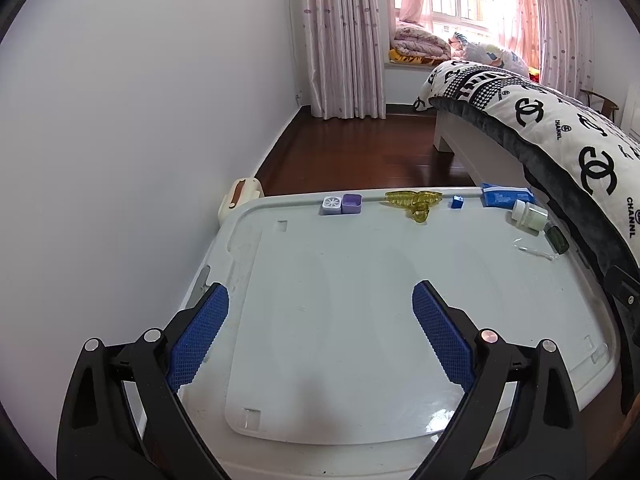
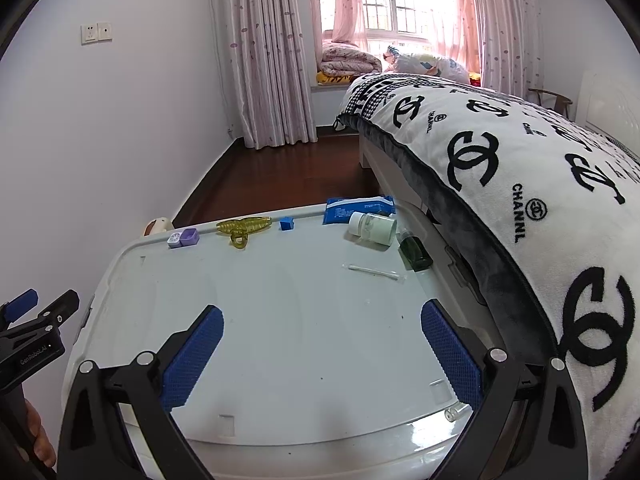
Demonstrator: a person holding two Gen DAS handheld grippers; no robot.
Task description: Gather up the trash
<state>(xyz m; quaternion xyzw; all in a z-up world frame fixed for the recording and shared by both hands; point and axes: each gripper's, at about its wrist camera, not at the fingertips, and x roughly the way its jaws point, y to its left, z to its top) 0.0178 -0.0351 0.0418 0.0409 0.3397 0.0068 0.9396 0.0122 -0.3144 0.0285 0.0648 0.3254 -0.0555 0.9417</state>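
White bin lid; left claw, right claw hover agape, empty.

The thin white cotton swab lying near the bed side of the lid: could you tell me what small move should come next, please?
Probably ease the right hand-held gripper forward toward the thin white cotton swab. Its jaws stand open and empty over the grey plastic bin lid, and the swab lies loose just ahead on its side.

A home bedroom: bed with blanket, curtains, folded bedding at window.
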